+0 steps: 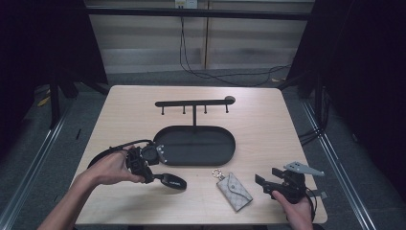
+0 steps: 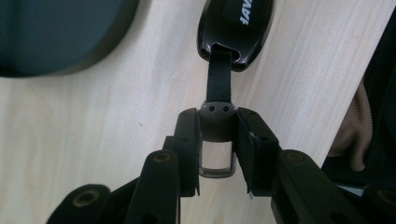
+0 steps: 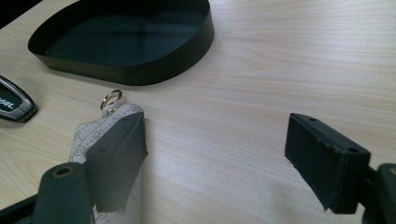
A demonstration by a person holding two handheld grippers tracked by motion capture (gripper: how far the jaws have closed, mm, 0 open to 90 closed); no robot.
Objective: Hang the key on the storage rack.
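on the table (image 1: 268,120) in front of me, the oval tray (image 1: 225,151) sits at the middle, and behind it the hook rack (image 1: 194,103) stands on a post rising from the tray's far edge. the key fob (image 1: 171,182) lies near the front edge, left of centre, just before the tray's left end. my left gripper (image 1: 152,176) is at the fob's left end, on its strap. the key pouch (image 1: 233,190) lies right of the fob, its ring (image 1: 218,173) pointing toward the tray. my right gripper (image 1: 262,184) is just right of the pouch.
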